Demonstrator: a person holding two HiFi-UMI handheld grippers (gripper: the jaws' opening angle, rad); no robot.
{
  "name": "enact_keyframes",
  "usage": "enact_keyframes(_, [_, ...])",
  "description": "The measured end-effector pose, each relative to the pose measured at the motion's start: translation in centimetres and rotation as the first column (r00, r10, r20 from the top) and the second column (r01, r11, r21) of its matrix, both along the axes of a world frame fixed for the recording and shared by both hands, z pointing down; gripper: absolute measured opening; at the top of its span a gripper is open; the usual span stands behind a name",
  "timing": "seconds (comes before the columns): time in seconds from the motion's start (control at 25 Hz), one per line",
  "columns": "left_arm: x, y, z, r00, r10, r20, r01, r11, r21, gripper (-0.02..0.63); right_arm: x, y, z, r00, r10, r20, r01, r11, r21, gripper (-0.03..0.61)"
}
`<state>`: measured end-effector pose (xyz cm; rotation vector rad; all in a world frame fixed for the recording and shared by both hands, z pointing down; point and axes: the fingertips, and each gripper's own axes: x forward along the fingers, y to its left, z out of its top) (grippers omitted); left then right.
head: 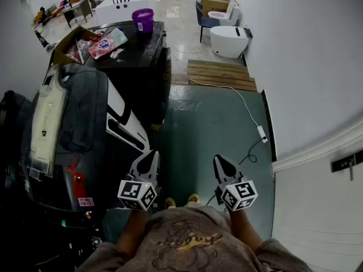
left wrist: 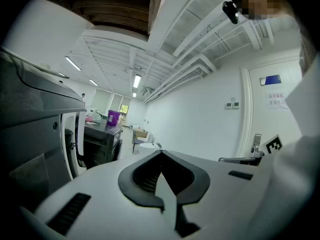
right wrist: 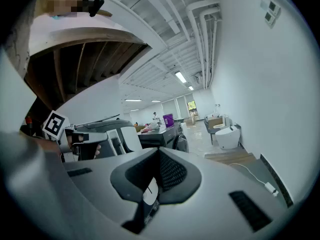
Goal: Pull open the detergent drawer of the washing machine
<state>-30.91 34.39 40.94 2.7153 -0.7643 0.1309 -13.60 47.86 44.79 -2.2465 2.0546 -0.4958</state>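
Note:
In the head view the dark grey washing machine (head: 79, 123) stands at the left, with a cream panel (head: 48, 115) along its far side and white front parts (head: 122, 120) facing the floor. I cannot pick out the detergent drawer. My left gripper (head: 152, 153) hangs just right of the machine's front, shut and holding nothing. My right gripper (head: 219, 158) hovers over the green floor, also shut and empty. In the left gripper view the left gripper (left wrist: 161, 152) has the machine (left wrist: 30, 134) to its left. In the right gripper view the right gripper (right wrist: 159, 149) points down the room.
Beyond the machine stands a black unit (head: 144, 55) carrying a purple bucket (head: 143, 20) and packets. Further off are a cardboard box (head: 71, 44), a wooden pallet (head: 221, 74) and a white toilet (head: 229, 40). A white cable with a plug strip (head: 261, 132) lies near the right wall.

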Motion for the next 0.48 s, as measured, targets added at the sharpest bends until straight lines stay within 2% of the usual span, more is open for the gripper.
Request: enact_keyframes(0.48, [2.0, 0.0, 1.4, 0.999, -0.042, 0.009, 0.042, 0.999, 0.013, 0.021, 2.1, -0.9, 1.5, 0.997, -0.074, 0.031, 0.074, 0.997, 0.011, 0.002])
